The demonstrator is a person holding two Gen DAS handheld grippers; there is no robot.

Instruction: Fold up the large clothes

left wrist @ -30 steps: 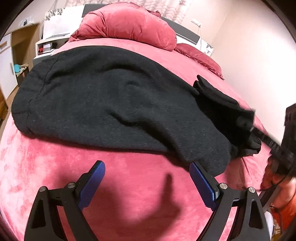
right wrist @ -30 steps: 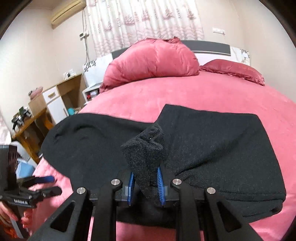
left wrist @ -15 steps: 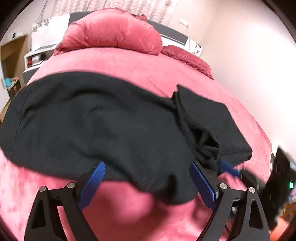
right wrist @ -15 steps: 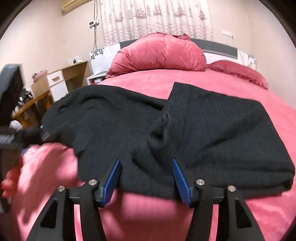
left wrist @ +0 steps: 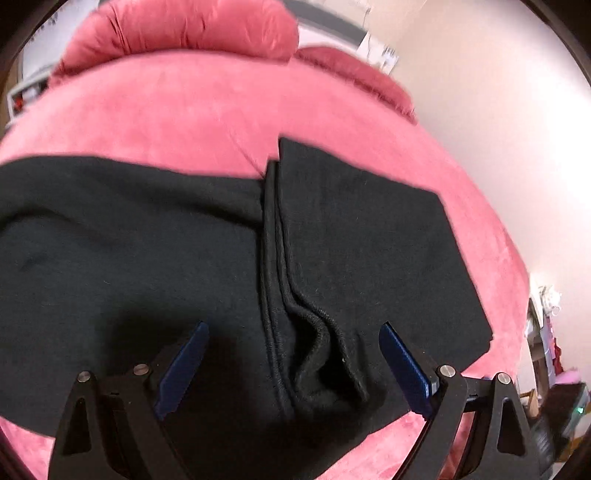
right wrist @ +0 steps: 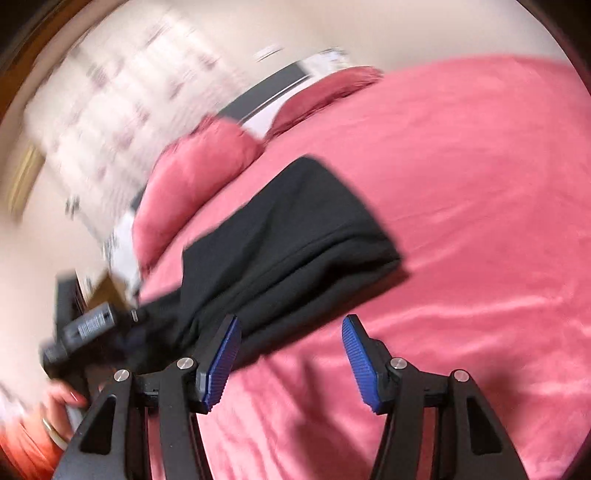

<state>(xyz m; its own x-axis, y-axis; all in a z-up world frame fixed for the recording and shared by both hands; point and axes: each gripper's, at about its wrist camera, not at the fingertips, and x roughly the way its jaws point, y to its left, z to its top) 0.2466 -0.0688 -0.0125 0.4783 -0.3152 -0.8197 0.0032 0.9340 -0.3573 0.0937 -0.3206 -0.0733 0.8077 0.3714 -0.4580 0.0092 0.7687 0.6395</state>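
A large black knit garment (left wrist: 147, 258) lies spread on the pink bed (left wrist: 184, 110). One part is folded over on the right, its ribbed edge (left wrist: 277, 258) running down the middle. My left gripper (left wrist: 293, 365) is open and empty, low over the bunched near end of that edge. In the right wrist view, which is tilted and blurred, the garment's folded right part (right wrist: 295, 229) lies on the bed (right wrist: 480, 184). My right gripper (right wrist: 291, 358) is open and empty, its left finger by the garment's near edge. The left gripper's body (right wrist: 85, 328) shows at the far left.
A large pink pillow (left wrist: 177, 29) and a flatter one (left wrist: 354, 74) lie at the head of the bed. A wall (left wrist: 498, 110) stands to the right. Patterned curtains (right wrist: 110, 110) hang behind the headboard. Cluttered furniture (left wrist: 550, 332) stands at the far right edge.
My right gripper let go of the garment's corner, opened and swung right with a tilt. My left gripper moved forward over the garment. The folded part now lies flat.
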